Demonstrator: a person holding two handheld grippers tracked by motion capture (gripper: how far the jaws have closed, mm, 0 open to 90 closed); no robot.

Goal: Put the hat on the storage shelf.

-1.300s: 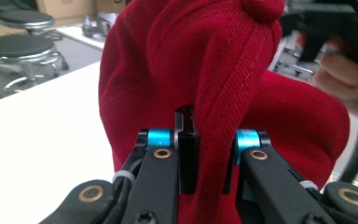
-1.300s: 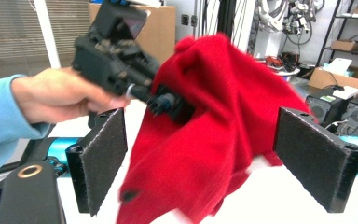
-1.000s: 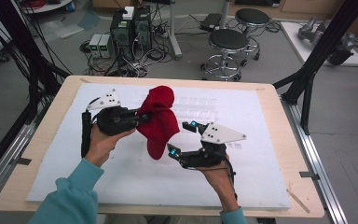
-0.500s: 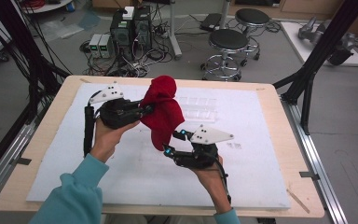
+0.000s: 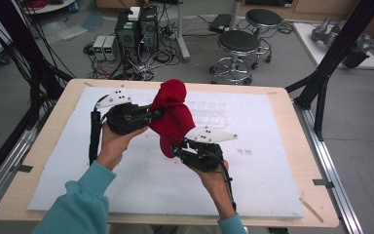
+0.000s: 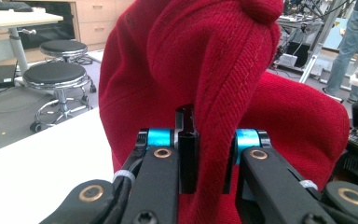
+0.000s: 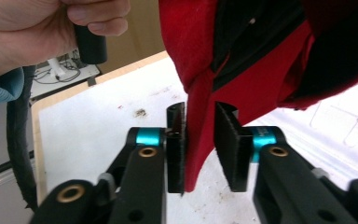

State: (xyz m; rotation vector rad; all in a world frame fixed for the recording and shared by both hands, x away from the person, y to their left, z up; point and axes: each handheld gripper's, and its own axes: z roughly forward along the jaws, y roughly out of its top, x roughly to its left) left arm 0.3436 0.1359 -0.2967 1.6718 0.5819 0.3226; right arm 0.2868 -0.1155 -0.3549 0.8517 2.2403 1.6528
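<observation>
A red knit cloth (image 5: 173,117) with a dark lining hangs in the air above the white board (image 5: 126,180). My left gripper (image 5: 155,115) comes in from the left and is shut on a thick fold of the cloth (image 6: 191,60) high on its side, the two pads pressed into the knit. My right gripper (image 5: 175,150) sits below and to the right. Its jaws stand close together on the cloth's thin lower edge (image 7: 200,140), which lies flat against one pad (image 7: 176,140). The hand (image 7: 37,32) holding the left gripper appears at the upper left of the right gripper view.
The white board lies on a wooden table (image 5: 292,122) with metal rails along its sides. Faint clear plastic pieces (image 5: 209,109) lie behind the cloth. Black frame posts (image 5: 321,83) stand at the right corner, and stools (image 5: 241,44) and computer boxes (image 5: 136,29) are on the floor beyond.
The right gripper has moved left and up to the cloth's lower edge, and its jaws now stand on that edge. The left gripper has lifted the cloth a little higher.
</observation>
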